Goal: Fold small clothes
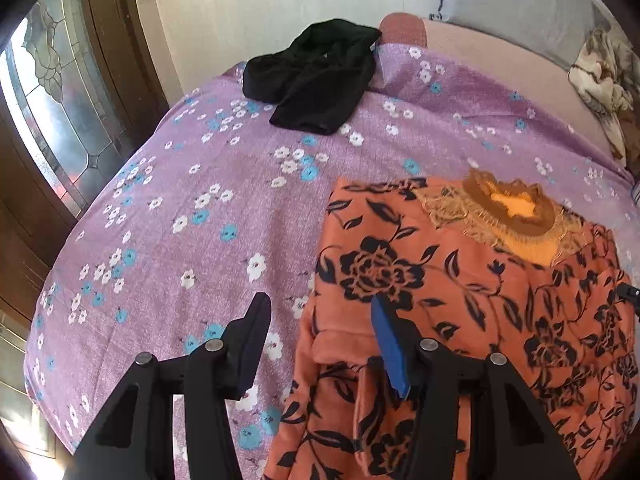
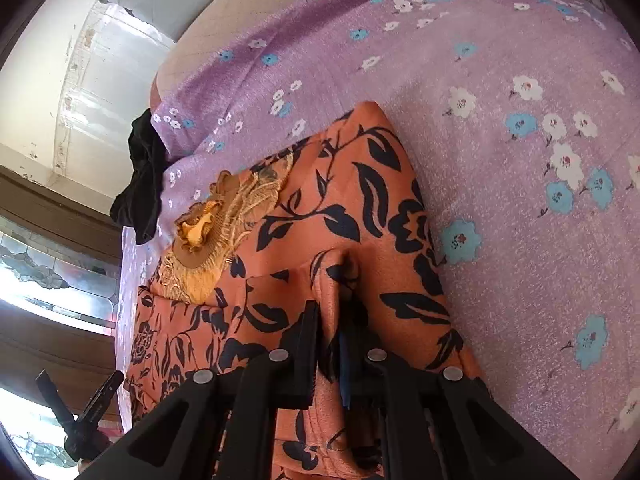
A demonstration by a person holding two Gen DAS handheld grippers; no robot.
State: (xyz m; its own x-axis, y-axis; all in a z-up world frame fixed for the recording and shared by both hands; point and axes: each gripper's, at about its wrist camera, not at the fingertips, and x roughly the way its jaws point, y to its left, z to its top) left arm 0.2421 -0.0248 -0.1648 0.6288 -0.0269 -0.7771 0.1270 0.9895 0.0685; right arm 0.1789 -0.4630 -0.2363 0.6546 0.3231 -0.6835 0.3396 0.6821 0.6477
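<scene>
While the orange floral garment [image 1: 472,280] lies spread on the purple flowered bedspread [image 1: 180,200], the right gripper [image 2: 332,316] is clamped on a raised fold of the garment's fabric, its jaws drawn together with the cloth pinched between them. The left gripper [image 1: 320,312] hangs above the garment's near left edge with its jaws wide apart and nothing between them; one finger sits over bare bedspread just beside the garment, the other, faced with a blue pad [image 1: 390,350], sits over the orange fabric. The garment's embroidered tan neckline [image 1: 508,208] faces up at the far end of the garment. A crumpled black garment [image 1: 316,76] rests on the bedspread well beyond the orange garment, near the far edge of the bed. A pink mattress surface [image 1: 480,52] shows past the bedspread behind the orange garment, and a patterned glass door [image 1: 52,120] stands to the left of the orange garment, off the bed.
</scene>
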